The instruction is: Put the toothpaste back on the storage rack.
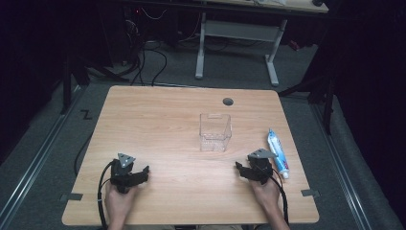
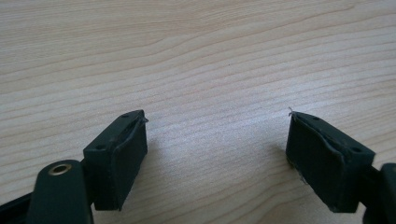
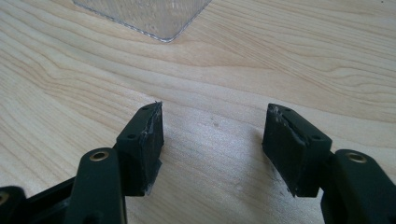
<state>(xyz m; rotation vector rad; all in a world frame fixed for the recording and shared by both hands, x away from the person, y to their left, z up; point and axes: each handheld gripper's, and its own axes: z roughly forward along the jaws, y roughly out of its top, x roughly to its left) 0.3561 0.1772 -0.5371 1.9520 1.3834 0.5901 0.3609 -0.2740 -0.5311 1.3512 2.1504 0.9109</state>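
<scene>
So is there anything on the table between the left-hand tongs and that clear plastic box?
No. In the high view, bare wood runs from the left tongs to the clear box. The left gripper view shows plain table ahead.

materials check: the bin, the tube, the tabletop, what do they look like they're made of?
Bin: clear rigid plastic, glossy; the table grain shows through its walls. Tube: probably soft plastic or laminate, printed white, blue and red, with a flat crimped end. Tabletop: light wood-grain surface with a matte sheen, likely laminate over board rather than solid wood; the look leaves that open.
</scene>
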